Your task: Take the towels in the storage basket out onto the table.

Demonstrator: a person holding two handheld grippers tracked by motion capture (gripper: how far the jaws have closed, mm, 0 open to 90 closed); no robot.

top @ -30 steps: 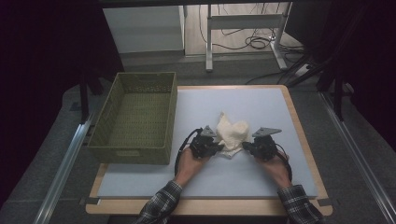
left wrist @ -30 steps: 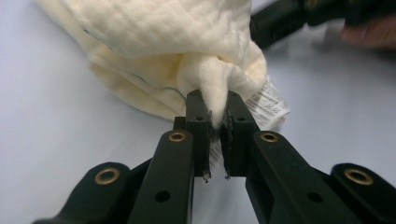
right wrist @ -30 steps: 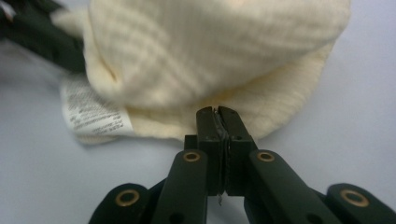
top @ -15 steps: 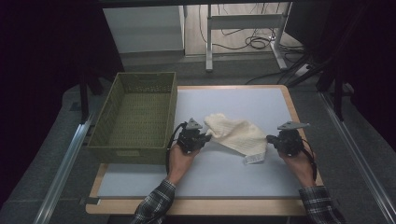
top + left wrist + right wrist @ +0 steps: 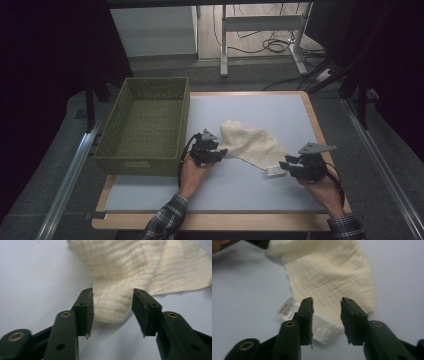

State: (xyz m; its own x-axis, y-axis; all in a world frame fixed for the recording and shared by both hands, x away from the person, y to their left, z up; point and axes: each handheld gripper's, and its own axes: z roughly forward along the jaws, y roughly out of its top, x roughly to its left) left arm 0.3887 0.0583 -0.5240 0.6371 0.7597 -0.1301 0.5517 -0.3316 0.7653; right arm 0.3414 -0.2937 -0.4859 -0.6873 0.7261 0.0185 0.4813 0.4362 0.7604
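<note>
- While my hands rest on the white mat [image 5: 250,185], the cream cloth [image 5: 252,144] lies spread out between my two claws, flat on the mat and right of the green basket [image 5: 142,127].
- Left claw [image 5: 216,154]: jaws have just been opening and stand apart. In the left gripper view a rounded end of the cloth [image 5: 112,307] sits in the gap, with neither pad pressing on it. Released, nothing pinched.
- Right claw [image 5: 286,166]: jaws have just been opening too, spread with daylight between them. In the right gripper view the cloth [image 5: 332,275] lies beyond and under the tips, pads clear of it. Nothing pinched.
- White care label [image 5: 287,306] pokes out at the cloth's near corner, partly behind my right claw's left-hand jaw in that view; in the high view the label [image 5: 274,171] lies just beside the right claw's tips.
- Cloth looks folded over: one ribbed layer on top of another, the upper edge bunched near the left claw.
- Basket sits on the mat's left edge, near my left hand [image 5: 192,172] but not touching the cloth.
- Right hand [image 5: 320,187] is near the mat's right border, plaid sleeve [image 5: 167,222] showing on the left arm.
- Mat rests on a wooden board [image 5: 315,125].
</note>
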